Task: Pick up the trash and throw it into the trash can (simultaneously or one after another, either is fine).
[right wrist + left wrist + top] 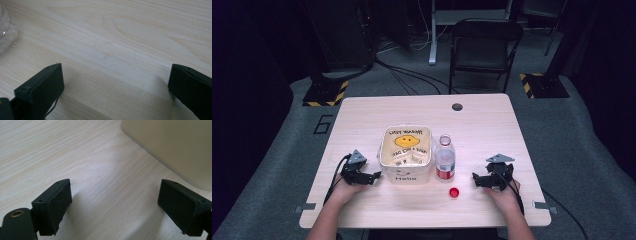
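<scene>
Black left gripper rests lower left of centre, jaws wide apart and empty, beside the cream square container; at centre stand a clear plastic bottle and red cap; black right gripper, lower right, gapes empty

Cream container: "Hello" on near wall, yellow smiley face plus print inside, too blurred to read; floor left of table marked "6"; bottle red label unreadable.
</scene>
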